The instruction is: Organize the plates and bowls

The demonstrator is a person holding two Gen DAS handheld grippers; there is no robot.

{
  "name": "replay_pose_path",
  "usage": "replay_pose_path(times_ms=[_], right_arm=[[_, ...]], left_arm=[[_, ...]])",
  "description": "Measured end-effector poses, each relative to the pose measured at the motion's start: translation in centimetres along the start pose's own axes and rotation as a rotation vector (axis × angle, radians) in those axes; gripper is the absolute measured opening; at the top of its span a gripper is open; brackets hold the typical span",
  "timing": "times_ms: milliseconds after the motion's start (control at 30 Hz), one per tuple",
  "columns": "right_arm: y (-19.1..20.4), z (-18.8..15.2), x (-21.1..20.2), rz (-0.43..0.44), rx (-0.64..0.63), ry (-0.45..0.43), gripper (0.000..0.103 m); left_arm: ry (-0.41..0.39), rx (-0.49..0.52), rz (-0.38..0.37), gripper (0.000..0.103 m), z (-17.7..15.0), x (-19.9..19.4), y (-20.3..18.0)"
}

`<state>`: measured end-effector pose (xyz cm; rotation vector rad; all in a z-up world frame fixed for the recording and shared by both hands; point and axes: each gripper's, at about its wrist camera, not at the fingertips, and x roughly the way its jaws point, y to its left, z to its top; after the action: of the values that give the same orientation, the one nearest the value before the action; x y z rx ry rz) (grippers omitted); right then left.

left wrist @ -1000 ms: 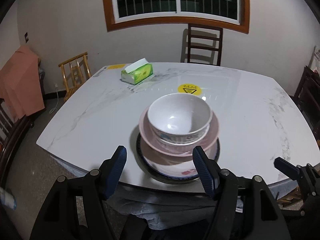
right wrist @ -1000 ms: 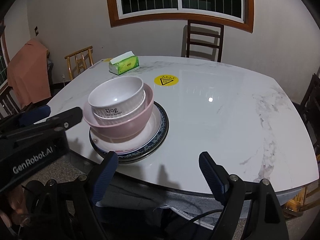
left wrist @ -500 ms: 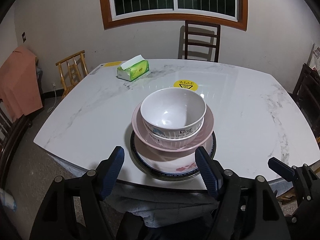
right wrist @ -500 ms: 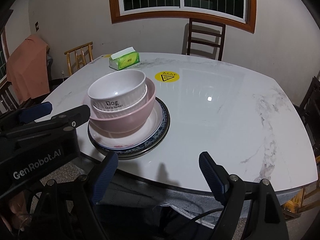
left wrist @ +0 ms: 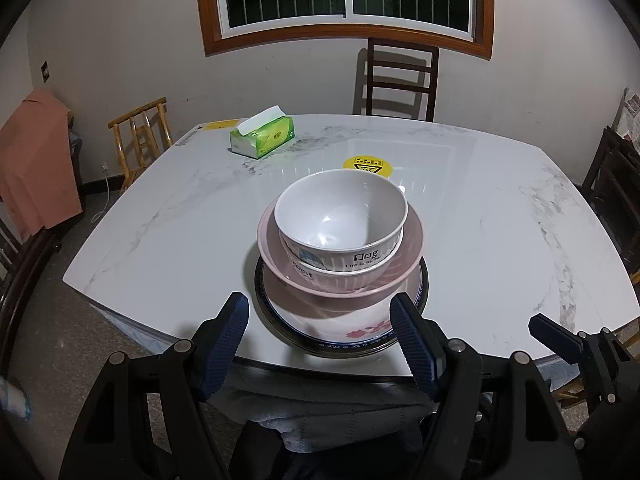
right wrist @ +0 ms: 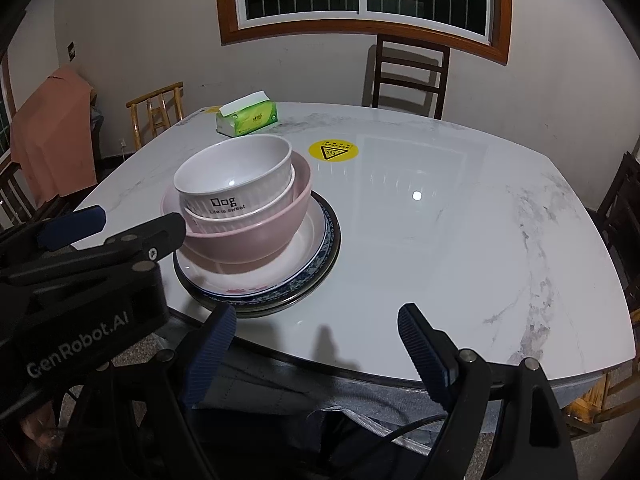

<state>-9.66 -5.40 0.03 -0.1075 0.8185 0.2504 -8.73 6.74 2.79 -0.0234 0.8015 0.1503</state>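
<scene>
A white "Dog" bowl (left wrist: 340, 216) sits in a second white ribbed bowl, nested in a pink bowl (left wrist: 408, 248), on a white flowered plate (left wrist: 352, 330) over a blue-rimmed plate (left wrist: 423, 280). The stack stands near the front edge of the marble table (left wrist: 160, 216). My left gripper (left wrist: 320, 314) is open and empty, just short of the stack at the table edge. In the right wrist view the stack (right wrist: 240, 200) is left of centre. My right gripper (right wrist: 316, 328) is open and empty over the front edge, right of the stack.
A green tissue box (left wrist: 262, 136) lies at the far left of the table and a yellow sticker (left wrist: 368, 164) behind the stack. Chairs stand around: dark one at the back (left wrist: 396, 76), bamboo one at the left (left wrist: 140, 140).
Both grippers have drawn slightly back and steadied; the stack appears a little nearer the centre of the left wrist view. Both stay open and empty.
</scene>
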Motion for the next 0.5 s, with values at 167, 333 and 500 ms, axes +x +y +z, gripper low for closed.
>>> replay_pose_path(times_ms=[167,333,500], right_arm=[[-0.1,0.14,0.09,-0.01,0.003,-0.002,0.085],[-0.3,0.29,0.15,-0.015,0.012,-0.004,0.085],[-0.39,0.29,0.27,-0.012,0.016,-0.001,0.085]], left_arm=[[0.0,0.001,0.0,0.07,-0.04,0.01,-0.09],[0.002,0.005,-0.002,0.07,-0.11,-0.01,-0.16],[0.007,0.005,-0.006,0.07,-0.2,0.07,-0.4]])
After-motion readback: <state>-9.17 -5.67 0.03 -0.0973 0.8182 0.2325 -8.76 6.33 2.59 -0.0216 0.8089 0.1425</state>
